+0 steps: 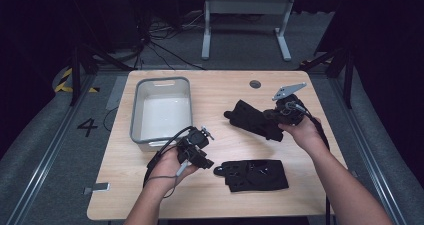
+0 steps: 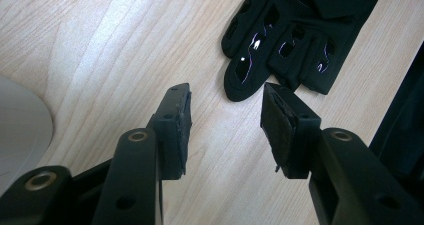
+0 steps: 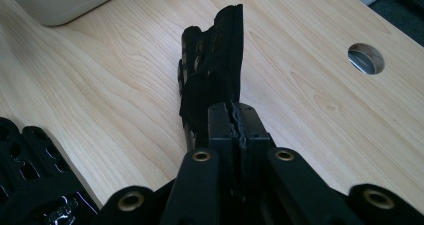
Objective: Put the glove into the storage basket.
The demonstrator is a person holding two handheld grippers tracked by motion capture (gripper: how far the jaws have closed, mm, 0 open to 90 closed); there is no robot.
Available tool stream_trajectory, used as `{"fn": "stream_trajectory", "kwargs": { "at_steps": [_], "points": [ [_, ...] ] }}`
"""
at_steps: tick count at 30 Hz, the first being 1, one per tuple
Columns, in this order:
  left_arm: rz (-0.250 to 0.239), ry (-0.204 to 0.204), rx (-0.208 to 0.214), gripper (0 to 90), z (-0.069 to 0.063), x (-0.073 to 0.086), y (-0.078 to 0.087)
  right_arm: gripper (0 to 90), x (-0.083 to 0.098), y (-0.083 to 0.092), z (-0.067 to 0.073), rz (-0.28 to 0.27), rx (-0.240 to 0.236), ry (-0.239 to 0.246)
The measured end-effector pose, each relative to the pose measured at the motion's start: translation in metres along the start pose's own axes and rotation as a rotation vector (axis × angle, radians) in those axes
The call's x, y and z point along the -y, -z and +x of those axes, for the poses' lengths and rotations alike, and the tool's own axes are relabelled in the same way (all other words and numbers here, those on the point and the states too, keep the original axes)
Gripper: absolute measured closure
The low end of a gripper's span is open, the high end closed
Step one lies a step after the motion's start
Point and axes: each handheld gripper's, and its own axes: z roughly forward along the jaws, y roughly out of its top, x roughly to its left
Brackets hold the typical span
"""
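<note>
The high view is taken from above the near edge of the table point(image 1: 300, 85), facing forward and down, so that the whole top is covered from afar. The left gripper view is set close above the boards, along its jaws, toward the flat glove point(image 2: 295, 35). The right gripper view is aimed along its jaws across the table toward the cable hole point(image 3: 366, 58); the flat glove point(image 3: 30, 185) is shared.

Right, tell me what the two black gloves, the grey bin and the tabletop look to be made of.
Black glove held in the right gripper: soft matte fabric, likely knit; it droops and folds. Black glove lying flat: same dull cloth, with small cut-outs and glinting shiny print. Grey rectangular bin: seemingly smooth moulded plastic, with rounded corners and a faint sheen. Pale tabletop: wood or wood-look laminate, with visible grain; which one is unclear.
</note>
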Motion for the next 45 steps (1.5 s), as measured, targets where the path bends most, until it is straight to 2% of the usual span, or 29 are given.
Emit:
{"fn": "stream_trajectory", "kwargs": {
  "at_steps": [5,11,19,22,31,35,40,42,45],
  "points": [
    [-0.001,-0.002,0.000,55.4,-0.001,0.000,-0.001,88.3,0.006,-0.001,0.003,0.014,0.006,0.014],
    [0.003,0.003,-0.002,55.4,-0.001,0.001,-0.001,88.1,0.015,-0.004,0.006,0.022,-0.009,0.020],
    [0.008,-0.001,-0.003,55.4,-0.001,0.000,-0.002,87.9,0.022,0.000,0.016,0.019,-0.004,0.049],
    [0.009,-0.001,-0.003,55.4,-0.001,0.000,-0.002,87.6,0.025,0.003,0.025,0.018,-0.008,0.077],
    [0.010,0.001,-0.003,55.3,-0.003,0.000,-0.003,87.4,0.028,0.011,0.041,-0.005,-0.023,0.110],
    [0.011,0.001,-0.003,55.3,-0.003,0.000,-0.003,87.0,0.029,0.012,0.051,-0.005,-0.024,0.142],
    [0.016,-0.001,-0.002,55.2,-0.003,0.000,-0.004,86.3,0.034,0.016,0.069,-0.002,-0.051,0.182],
    [0.011,0.000,-0.002,55.2,-0.003,0.000,-0.003,85.7,0.037,0.018,0.075,0.002,-0.078,0.184],
    [0.008,0.000,-0.001,55.1,-0.003,0.000,-0.003,84.4,0.040,0.020,0.080,0.011,-0.093,0.190]
  ]
}}
